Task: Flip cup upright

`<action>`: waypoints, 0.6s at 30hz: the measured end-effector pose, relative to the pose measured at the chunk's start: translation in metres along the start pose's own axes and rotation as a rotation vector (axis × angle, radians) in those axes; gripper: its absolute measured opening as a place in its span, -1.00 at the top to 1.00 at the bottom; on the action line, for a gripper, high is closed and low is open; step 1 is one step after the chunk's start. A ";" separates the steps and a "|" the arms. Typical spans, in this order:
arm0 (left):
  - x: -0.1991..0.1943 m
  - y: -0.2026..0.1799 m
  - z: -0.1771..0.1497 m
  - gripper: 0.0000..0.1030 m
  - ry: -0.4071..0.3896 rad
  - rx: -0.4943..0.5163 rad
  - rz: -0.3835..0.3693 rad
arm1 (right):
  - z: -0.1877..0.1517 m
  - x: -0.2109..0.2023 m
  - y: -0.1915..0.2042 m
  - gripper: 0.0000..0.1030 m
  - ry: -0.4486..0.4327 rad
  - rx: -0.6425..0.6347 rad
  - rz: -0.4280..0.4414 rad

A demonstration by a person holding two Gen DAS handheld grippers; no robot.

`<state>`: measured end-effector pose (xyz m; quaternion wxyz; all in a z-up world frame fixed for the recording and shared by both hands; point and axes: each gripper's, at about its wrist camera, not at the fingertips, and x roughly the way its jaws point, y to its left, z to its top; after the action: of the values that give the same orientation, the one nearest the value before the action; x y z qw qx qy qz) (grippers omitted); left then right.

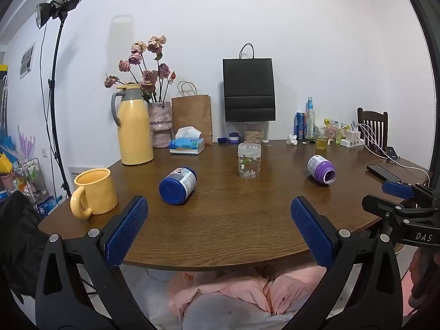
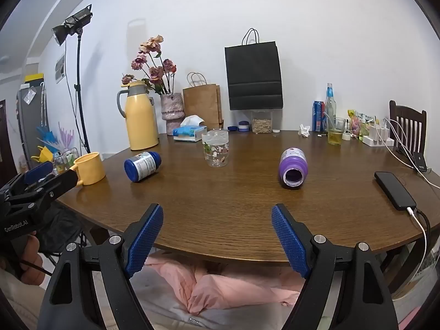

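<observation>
A clear plastic cup (image 1: 249, 162) (image 2: 216, 150) with a flower print stands near the middle of the round wooden table (image 1: 233, 228) (image 2: 220, 220). Its top looks closed and its wider rim seems to rest on the table, though I cannot be sure. My left gripper (image 1: 219, 202) hovers open over the near table edge, well short of the cup, with nothing between its blue pads. My right gripper (image 2: 217, 207) is also open and empty at the near edge, to the cup's right. Each gripper shows at the side of the other's view.
A yellow mug (image 1: 95, 192) stands upright at the left. A blue bottle (image 1: 178, 185) and a purple bottle (image 2: 293, 169) lie on their sides. A yellow thermos (image 1: 134, 126), flower vase, tissue box (image 1: 187, 145), paper bags and drinks line the back. A phone (image 2: 394, 189) lies at the right.
</observation>
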<state>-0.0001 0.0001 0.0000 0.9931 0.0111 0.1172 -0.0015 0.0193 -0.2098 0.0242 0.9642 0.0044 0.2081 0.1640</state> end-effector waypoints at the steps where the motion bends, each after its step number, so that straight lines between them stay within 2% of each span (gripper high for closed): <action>1: 0.000 0.000 0.000 -1.00 0.002 0.000 0.000 | 0.000 0.000 0.000 -0.65 -0.001 -0.003 -0.001; 18: 0.001 0.001 0.002 -1.00 0.009 0.002 0.005 | 0.003 0.000 0.002 -0.65 0.002 -0.010 -0.004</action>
<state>0.0018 0.0013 0.0015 0.9925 0.0123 0.1217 0.0009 0.0196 -0.2078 0.0267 0.9643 -0.0011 0.2085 0.1631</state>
